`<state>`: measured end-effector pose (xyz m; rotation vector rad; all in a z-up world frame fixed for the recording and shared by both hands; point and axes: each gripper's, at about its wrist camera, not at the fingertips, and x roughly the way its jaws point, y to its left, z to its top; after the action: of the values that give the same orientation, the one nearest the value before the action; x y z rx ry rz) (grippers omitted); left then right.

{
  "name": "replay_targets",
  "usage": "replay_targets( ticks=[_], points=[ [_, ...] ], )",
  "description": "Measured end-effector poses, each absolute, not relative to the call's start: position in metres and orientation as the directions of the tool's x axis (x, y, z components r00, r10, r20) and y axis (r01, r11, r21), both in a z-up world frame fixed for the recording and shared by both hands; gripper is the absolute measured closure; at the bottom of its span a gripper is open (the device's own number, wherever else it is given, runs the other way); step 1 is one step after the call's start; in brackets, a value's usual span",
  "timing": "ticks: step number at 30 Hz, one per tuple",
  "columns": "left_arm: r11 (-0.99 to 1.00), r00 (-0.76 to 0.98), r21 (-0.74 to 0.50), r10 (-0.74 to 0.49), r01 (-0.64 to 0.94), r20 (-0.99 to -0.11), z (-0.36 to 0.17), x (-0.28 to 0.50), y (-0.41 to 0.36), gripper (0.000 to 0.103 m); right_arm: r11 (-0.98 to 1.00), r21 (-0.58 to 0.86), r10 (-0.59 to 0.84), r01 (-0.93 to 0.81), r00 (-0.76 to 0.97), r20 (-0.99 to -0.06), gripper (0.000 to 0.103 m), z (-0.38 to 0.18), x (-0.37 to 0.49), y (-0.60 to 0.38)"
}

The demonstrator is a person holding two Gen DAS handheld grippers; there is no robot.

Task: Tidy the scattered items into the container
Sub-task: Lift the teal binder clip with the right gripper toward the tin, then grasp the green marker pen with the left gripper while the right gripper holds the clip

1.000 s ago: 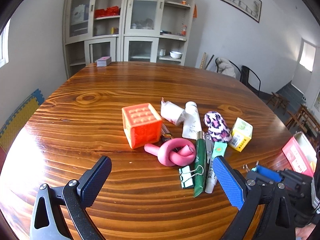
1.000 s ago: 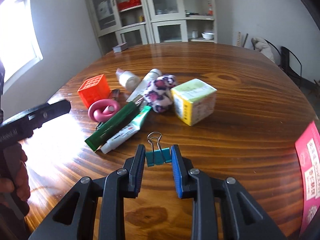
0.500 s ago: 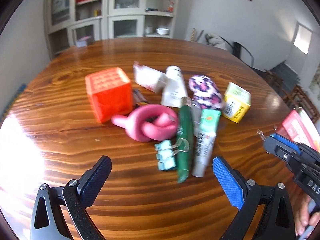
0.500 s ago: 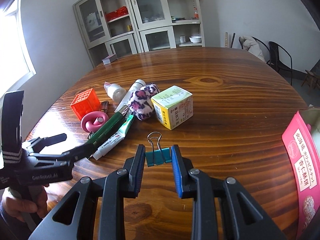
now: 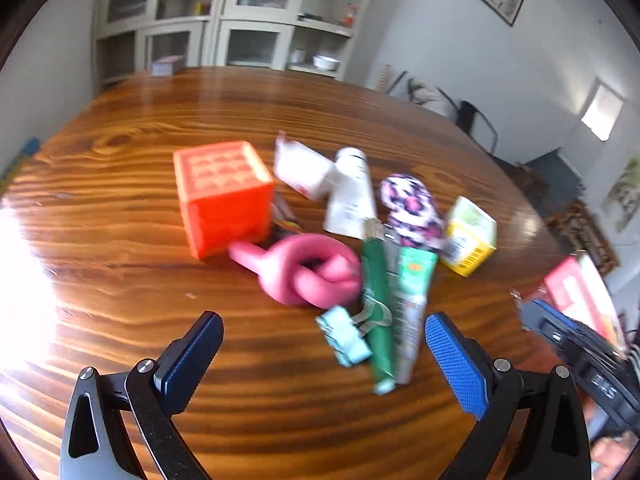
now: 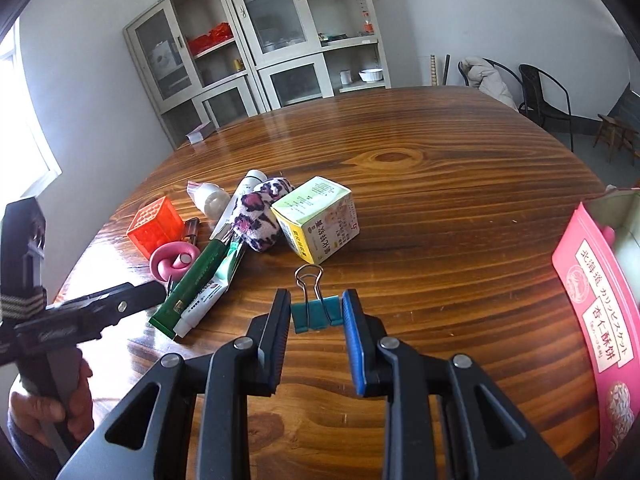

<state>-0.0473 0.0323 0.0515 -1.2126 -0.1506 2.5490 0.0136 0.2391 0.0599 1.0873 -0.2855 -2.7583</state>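
My right gripper is shut on a teal binder clip and holds it above the table. The pink open box stands at the right edge. My left gripper is open and empty, hovering just before the pile: an orange cube, a pink knotted toy, a pale binder clip, a green tube, a white-green tube, a leopard pouch, a yellow carton and a white bottle.
The round wooden table has a small stack of cards at its far edge. Cabinets stand behind it and chairs at the right. The left gripper shows in the right wrist view.
My left gripper has moved in closer to the pile, above the pale clip and tubes. My right gripper has lifted and swung right with the teal clip, toward the pink box.
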Motion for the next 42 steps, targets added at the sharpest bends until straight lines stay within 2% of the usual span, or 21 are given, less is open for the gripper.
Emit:
replay_targets(
  ticks=[10,15,21,22,25,26,36,42],
  points=[
    [-0.971,-0.615,-0.141,0.233,-0.195,-0.754,0.055,-0.074,0.040,0.001,-0.968,0.236,-0.220,0.081,-0.725,-0.652,0.074,0.060,0.015,0.240],
    [-0.952,-0.623,-0.165,0.296,-0.259,-0.724,0.068,-0.064,0.051,0.001,-0.967,0.237,-0.227,0.091,-0.727,-0.648,0.074,0.062,0.016,0.238],
    [-0.878,-0.535,-0.328,0.474,-0.350,-0.699,0.080,-0.074,0.070,0.001,-0.965,0.250,-0.229,0.084,-0.736,-0.637,0.074,0.064,0.018,0.241],
    [-0.868,-0.525,-0.346,0.492,-0.357,-0.694,0.082,-0.078,0.072,0.004,-0.964,0.254,-0.229,0.080,-0.737,-0.636,0.074,0.064,0.018,0.243],
    [-0.844,-0.482,-0.374,0.529,-0.385,-0.698,0.083,-0.093,0.081,0.037,-0.963,0.260,-0.227,0.072,-0.737,-0.637,0.074,0.064,0.018,0.246],
    [-0.834,-0.463,-0.388,0.544,-0.392,-0.700,0.081,-0.096,0.084,0.042,-0.963,0.260,-0.226,0.070,-0.737,-0.637,0.074,0.064,0.017,0.247],
    [-0.786,-0.384,-0.370,0.579,-0.495,-0.719,0.062,-0.097,0.084,0.047,-0.964,0.258,-0.225,0.068,-0.729,-0.647,0.074,0.061,0.015,0.245],
    [-0.842,-0.428,-0.269,0.483,-0.469,-0.764,0.061,-0.086,0.071,0.047,-0.961,0.274,-0.219,0.047,-0.735,-0.642,0.074,0.062,0.016,0.251]
  ],
)
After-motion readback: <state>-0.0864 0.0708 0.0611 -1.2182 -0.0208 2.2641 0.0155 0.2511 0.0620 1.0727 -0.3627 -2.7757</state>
